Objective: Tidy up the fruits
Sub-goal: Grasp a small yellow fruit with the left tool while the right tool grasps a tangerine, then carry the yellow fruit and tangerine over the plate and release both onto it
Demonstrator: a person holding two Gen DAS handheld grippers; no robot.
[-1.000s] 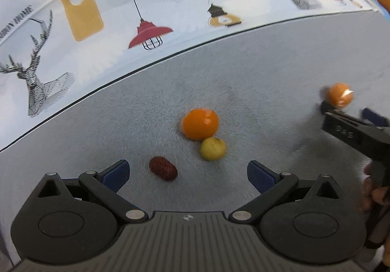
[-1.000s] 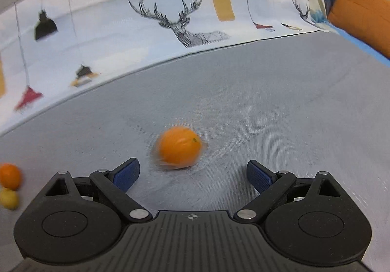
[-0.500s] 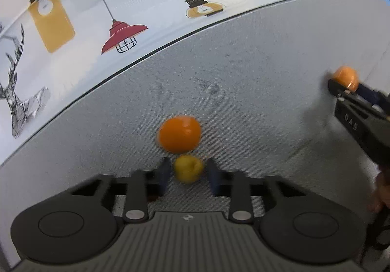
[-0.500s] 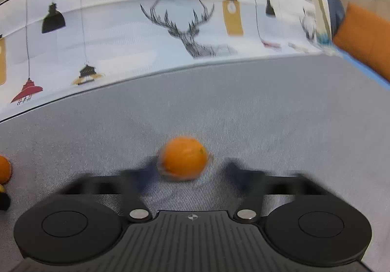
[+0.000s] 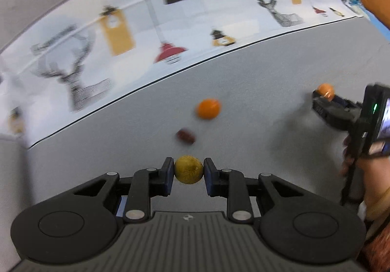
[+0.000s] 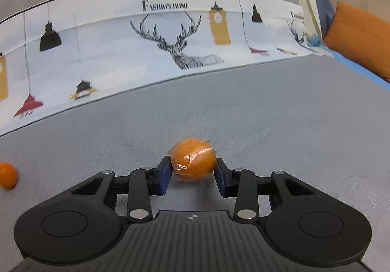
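Observation:
My left gripper (image 5: pixel 188 169) is shut on a small yellow fruit (image 5: pixel 188 170) and holds it above the grey fabric surface. Beyond it lie a dark red date (image 5: pixel 186 136) and a bare orange (image 5: pixel 208 108). My right gripper (image 6: pixel 193 169) is shut on a plastic-wrapped orange (image 6: pixel 193 162). That gripper also shows at the right of the left wrist view (image 5: pixel 325 98), with the wrapped orange (image 5: pixel 325 90) in it. The bare orange shows at the left edge of the right wrist view (image 6: pixel 7 175).
The grey surface (image 6: pixel 280 113) ends at a white printed cloth (image 6: pixel 170 40) with deer and lamps along the back. An orange cushion (image 6: pixel 360 37) lies at the far right. The person's hand (image 5: pixel 370 174) holds the right gripper.
Both grippers closed from open: the left on the yellow fruit, the right on the wrapped orange. The left has lifted and pulled back with its fruit, away from the date and bare orange.

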